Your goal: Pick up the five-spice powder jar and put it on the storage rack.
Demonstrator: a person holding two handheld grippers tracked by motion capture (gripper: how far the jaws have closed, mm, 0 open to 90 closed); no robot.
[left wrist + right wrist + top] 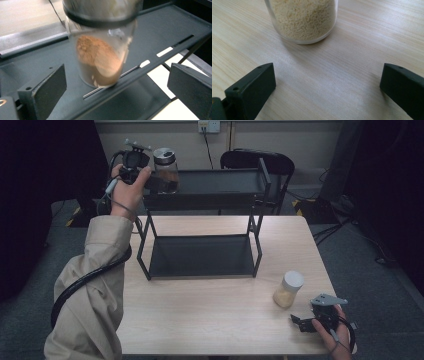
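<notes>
Though blurred, jar (100, 50) just beyond fingers (42, 90).

This is looking like a lab or test room set up for recording rather than a home. A plain wooden table (210, 320) is standing on grey carpet (380, 290), with a bare black metal shelf rack (202, 220) sitting toward its far edge. Behind the far edge, a black folding chair (260, 162) is waiting against a pale wall, where a cable is hanging from a wall socket (209, 126). More cables are trailing over the floor past the table's far right corner, and dark curtains are closing in both sides.
</notes>
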